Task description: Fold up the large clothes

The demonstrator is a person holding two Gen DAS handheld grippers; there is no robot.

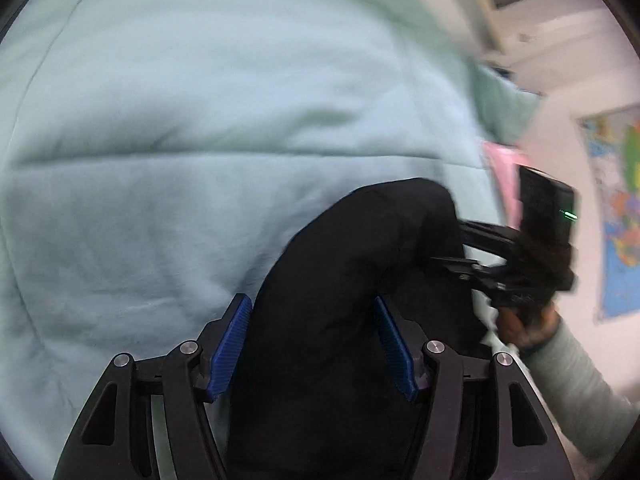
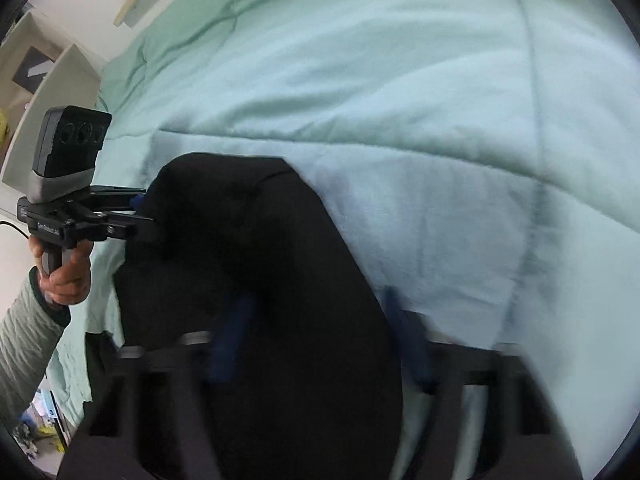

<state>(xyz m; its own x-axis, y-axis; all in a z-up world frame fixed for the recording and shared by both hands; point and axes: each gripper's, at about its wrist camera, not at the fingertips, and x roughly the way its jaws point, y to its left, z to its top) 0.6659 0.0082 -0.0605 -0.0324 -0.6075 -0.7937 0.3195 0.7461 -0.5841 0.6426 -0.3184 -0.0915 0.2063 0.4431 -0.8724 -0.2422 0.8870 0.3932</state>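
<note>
The black garment (image 1: 340, 320) hangs bunched over a pale green quilt (image 1: 200, 120), filling the gap between the left gripper's (image 1: 314, 344) blue pads (image 1: 232, 348), which stand apart with cloth between them. The right gripper (image 1: 456, 264) comes in level from the side and bites the garment's edge (its own view is blurred, so the grip looks closed). A sleeved hand (image 2: 66, 272) holds the left gripper's handle upright.

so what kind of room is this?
Most likely a bedroom: the black garment is held over a bed with a mint-green quilted comforter, a colourful map poster hangs on the wall, and white shelving stands beside the bed.
</note>
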